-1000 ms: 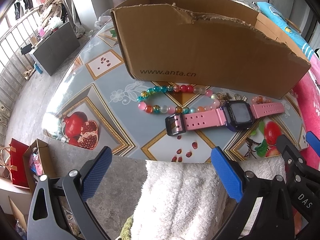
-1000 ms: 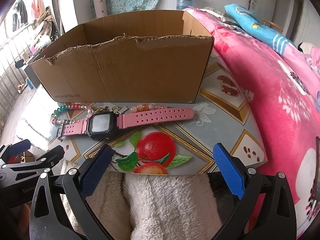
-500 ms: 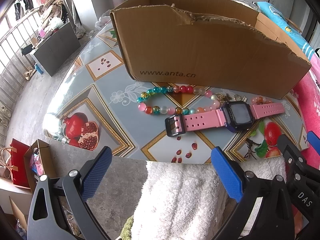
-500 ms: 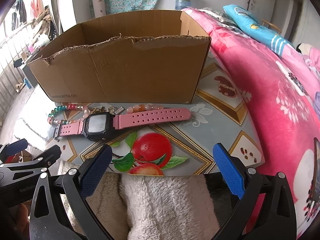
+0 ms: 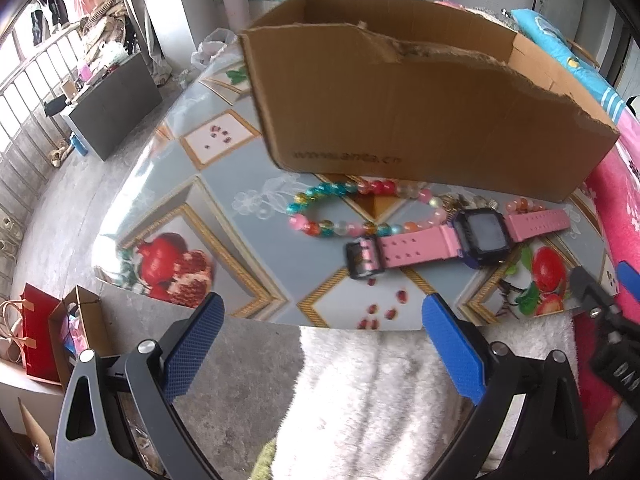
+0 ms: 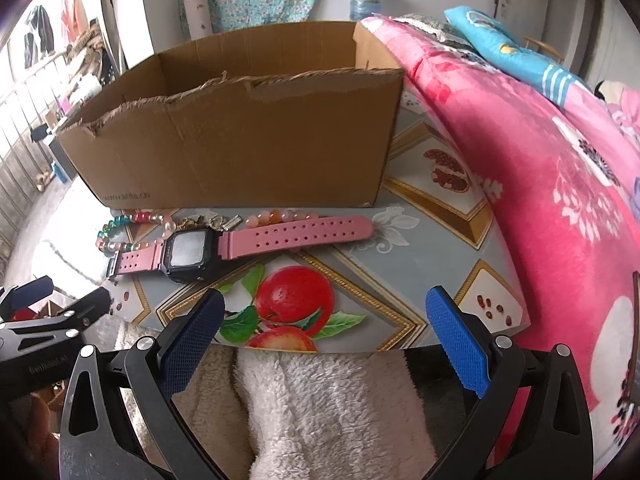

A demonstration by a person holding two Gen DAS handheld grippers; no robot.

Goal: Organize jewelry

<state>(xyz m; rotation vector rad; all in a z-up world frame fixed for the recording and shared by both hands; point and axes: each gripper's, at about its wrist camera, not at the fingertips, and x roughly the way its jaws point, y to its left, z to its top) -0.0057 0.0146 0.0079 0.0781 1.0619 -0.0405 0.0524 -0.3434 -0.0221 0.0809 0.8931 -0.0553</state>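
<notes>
Nothing has gone into the box (image 6: 240,140) as far as can be seen; its floor is hidden behind the near wall in both views, so that is a judgement only. All the jewelry in view lies on the worktop (image 5: 224,216), along the foot of the box's front wall. The watch (image 6: 188,254), with pink straps, lies flat nearest the front edge. Behind it and towards the left edge lies the bead bracelet (image 5: 344,210), its near strand touching the watch's buckle strap. A second, orange bead string (image 6: 280,215) and some small metal charms (image 6: 212,221) sit between watch and box; the charms are too small to make out.

Left gripper (image 5: 324,344) and right gripper (image 6: 324,336) both hover off the front edge over a white fleecy cloth (image 6: 332,408), fingers spread wide and holding nothing. Every piece is left to pick up and put in the box, so the task looks barely begun
</notes>
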